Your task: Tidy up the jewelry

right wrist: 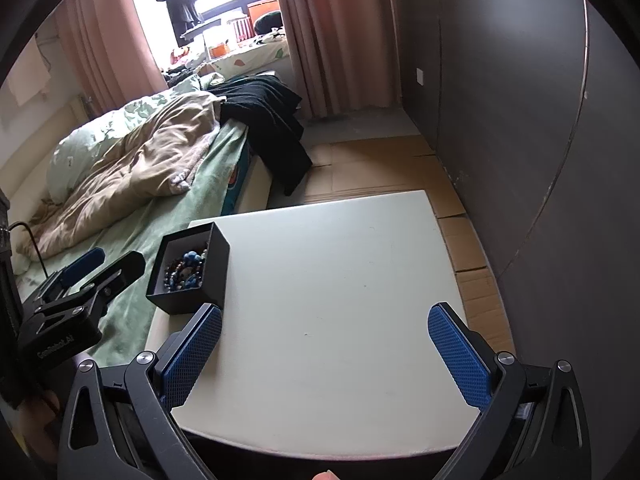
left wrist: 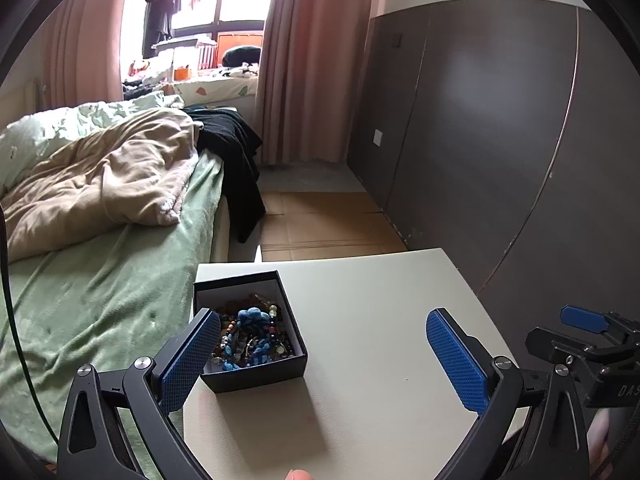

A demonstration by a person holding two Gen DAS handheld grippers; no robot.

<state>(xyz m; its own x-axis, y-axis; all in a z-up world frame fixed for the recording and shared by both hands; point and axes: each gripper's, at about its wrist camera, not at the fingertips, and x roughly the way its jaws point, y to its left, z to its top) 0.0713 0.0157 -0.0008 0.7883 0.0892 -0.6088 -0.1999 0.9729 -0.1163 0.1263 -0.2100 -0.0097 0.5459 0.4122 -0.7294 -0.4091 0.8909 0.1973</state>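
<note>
Jewelry box (left wrist: 256,364) sits just beyond left gripper's (left wrist: 324,360) left finger; both grippers gape empty

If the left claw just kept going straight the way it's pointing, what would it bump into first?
Probably the bare white table top. The left claw hangs open above it, angled down. The black box of beaded jewelry sits by its left finger and might get clipped; depth is hard to judge here.

My left wrist camera looks forward and down, close over the open black cardboard box of beads (left wrist: 250,330) at lower centre. My right camera sits farther back and rightward, the box (right wrist: 188,270) at left. Both share the white tabletop (left wrist: 380,320), the green-sheeted bed (right wrist: 132,208) and the window at top.
</note>
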